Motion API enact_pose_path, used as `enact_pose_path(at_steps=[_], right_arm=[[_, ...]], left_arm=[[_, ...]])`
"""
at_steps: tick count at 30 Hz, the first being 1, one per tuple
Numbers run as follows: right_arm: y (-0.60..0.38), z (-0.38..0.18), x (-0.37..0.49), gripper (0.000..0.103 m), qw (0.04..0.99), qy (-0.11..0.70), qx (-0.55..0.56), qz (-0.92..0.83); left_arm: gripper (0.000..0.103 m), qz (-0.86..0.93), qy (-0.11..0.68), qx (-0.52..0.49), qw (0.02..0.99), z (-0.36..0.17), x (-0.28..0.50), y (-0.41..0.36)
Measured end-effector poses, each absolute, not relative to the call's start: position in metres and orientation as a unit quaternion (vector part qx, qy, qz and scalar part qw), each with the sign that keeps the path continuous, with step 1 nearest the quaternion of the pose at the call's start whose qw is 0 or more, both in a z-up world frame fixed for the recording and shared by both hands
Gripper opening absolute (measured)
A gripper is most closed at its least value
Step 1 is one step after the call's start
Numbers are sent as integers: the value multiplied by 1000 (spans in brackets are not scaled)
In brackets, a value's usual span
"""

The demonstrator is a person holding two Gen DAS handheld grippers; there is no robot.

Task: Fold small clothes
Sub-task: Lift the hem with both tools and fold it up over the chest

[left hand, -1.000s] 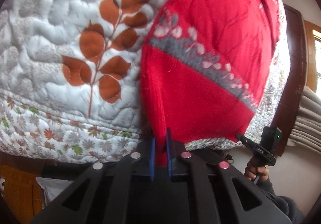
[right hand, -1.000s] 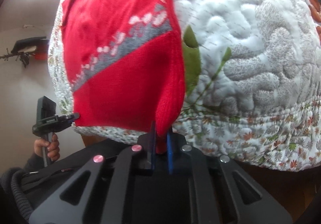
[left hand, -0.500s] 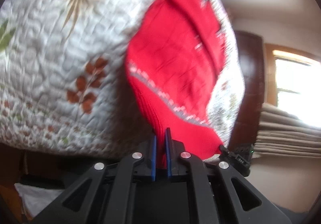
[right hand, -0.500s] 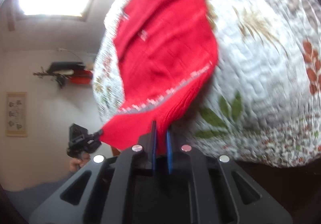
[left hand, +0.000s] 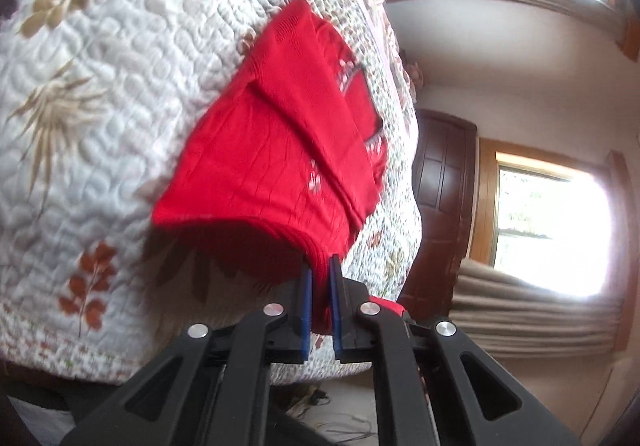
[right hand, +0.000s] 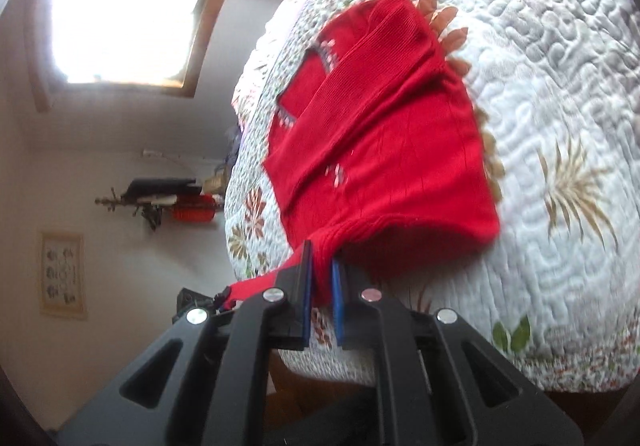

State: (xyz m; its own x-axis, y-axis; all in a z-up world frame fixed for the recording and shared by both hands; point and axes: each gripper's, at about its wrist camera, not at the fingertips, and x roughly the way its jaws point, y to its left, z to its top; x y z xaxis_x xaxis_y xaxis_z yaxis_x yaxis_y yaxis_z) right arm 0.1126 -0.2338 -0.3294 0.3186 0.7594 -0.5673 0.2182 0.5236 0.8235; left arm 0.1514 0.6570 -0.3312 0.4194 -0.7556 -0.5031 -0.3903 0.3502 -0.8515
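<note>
White quilted bedspread (left hand: 100, 126) with leaf prints, dark wooden door (left hand: 440, 186), bright window (left hand: 552, 230), framed wall picture (right hand: 62, 272).

No words, numbers or brand names can be read anywhere in these pictures. The red sweater (left hand: 276, 150) has a small pattern knitted into it, but that is not letters. A framed picture (right hand: 63, 273) hangs on the wall in the right wrist view; it shows small dark shapes in rows, too blurry to tell if any of them are writing.
</note>
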Motion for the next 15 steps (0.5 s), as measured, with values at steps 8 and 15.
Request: enact_pose_path(at_steps=[8,15], right_arm=[[-232,-381,181,7,655,586,452,156],[-231,-430,226,14,634,619,448,121]], left_arm=[[7,-96,544,-581,598,-396,221,663],[12,-66,571,-571,586,-440,264,661]])
